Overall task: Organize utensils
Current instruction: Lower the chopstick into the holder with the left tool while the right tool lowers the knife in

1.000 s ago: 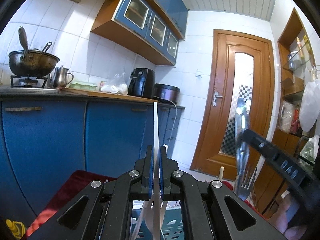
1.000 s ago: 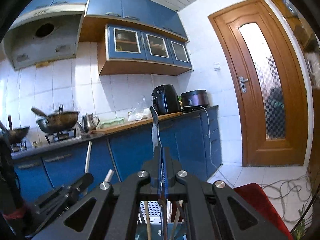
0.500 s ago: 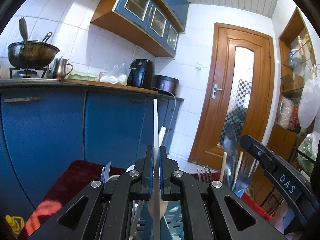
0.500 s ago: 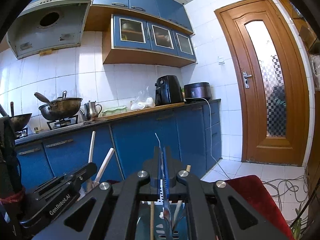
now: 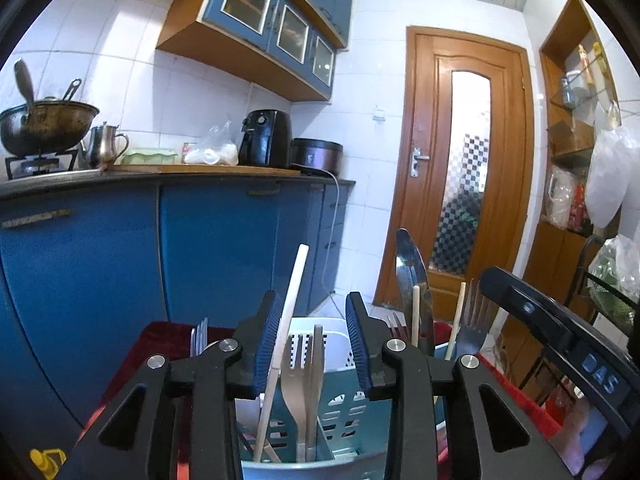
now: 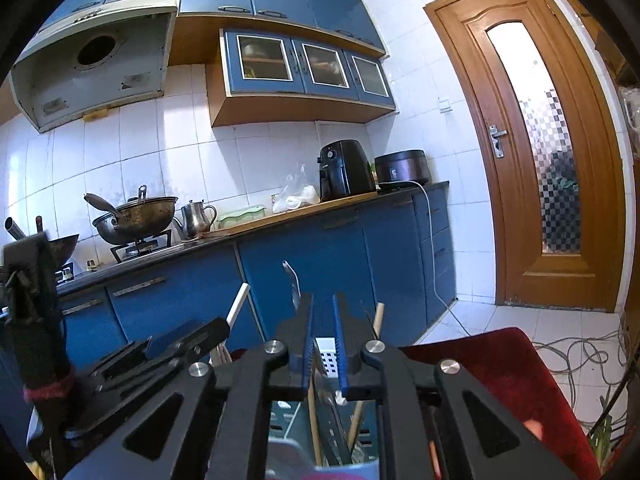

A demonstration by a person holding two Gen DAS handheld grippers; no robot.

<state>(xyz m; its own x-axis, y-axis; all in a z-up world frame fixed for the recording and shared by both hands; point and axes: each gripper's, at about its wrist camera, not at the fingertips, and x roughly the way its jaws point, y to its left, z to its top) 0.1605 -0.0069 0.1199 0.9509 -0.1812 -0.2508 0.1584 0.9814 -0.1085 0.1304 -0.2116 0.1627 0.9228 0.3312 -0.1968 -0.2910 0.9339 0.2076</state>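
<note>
My left gripper (image 5: 312, 340) is open above a teal utensil holder (image 5: 352, 412). A white chopstick (image 5: 286, 320) and a beige fork (image 5: 302, 384) stand in the holder between the open jaws, touched by neither. A steel knife (image 5: 410, 276), wooden chopsticks (image 5: 456, 320) and metal forks (image 5: 474, 320) stand in the holder to the right. My right gripper (image 6: 322, 336) is open over the same holder (image 6: 332, 432); the knife blade (image 6: 292, 284) rises just left of it. The left gripper's body (image 6: 160, 356) shows at lower left.
The holder sits on a red cloth (image 5: 160, 340) (image 6: 512, 368). A white perforated basket (image 5: 304, 344) stands behind it. Blue kitchen cabinets (image 5: 200, 248), a counter with pots and an air fryer (image 5: 264, 138), and a wooden door (image 5: 468, 168) lie beyond. Cables (image 6: 580, 356) lie on the floor.
Both grippers lowered over the holder and opened. The left let go of the white chopstick, the right let go of the knife; both now stand in the holder.
</note>
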